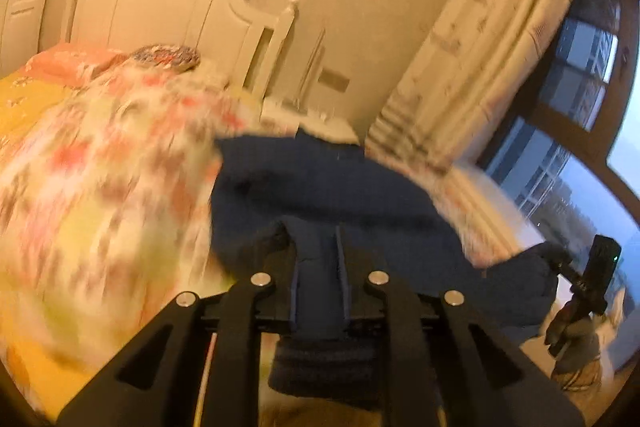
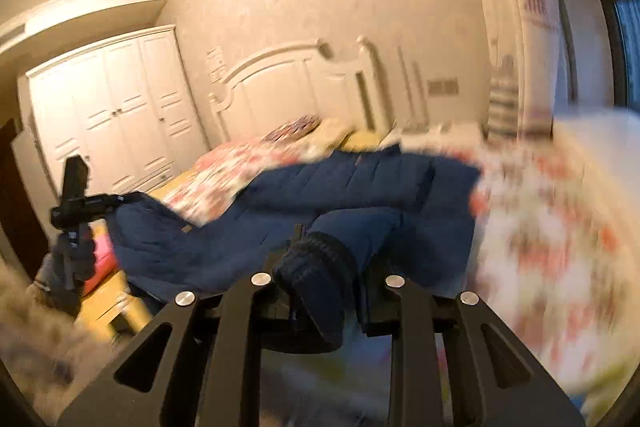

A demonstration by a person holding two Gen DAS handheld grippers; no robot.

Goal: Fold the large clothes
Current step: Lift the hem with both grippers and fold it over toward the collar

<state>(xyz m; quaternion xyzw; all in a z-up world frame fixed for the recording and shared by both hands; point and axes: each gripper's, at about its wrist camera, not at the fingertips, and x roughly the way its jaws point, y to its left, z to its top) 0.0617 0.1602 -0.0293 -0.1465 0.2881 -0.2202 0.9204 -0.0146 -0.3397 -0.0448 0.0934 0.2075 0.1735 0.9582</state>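
Slippage is our main worry: we have the dark navy quilted puffer jacket (image 1: 320, 179) pinched at two ends, and both holds are small for so bulky a garment. Our left tongs (image 1: 318, 259) are closed down on a fold of navy fabric near a ribbed knit edge that hangs just below them. Our right tongs (image 2: 320, 259) are closed on a ribbed knit cuff (image 2: 316, 267) and the sleeve end behind it. The jacket's body stretches out ahead of both tongs and sags between them, above the bed.

Ahead of the tongs and to either side, the floral quilt in pink, green and white (image 1: 100, 167) lies partly over the jacket's far edge. We judge it could drag along with the jacket, or tug the fabric out of one grip. The knit cuff may stretch and creep free. Both views are blurred, so how deep each bite goes we cannot tell.
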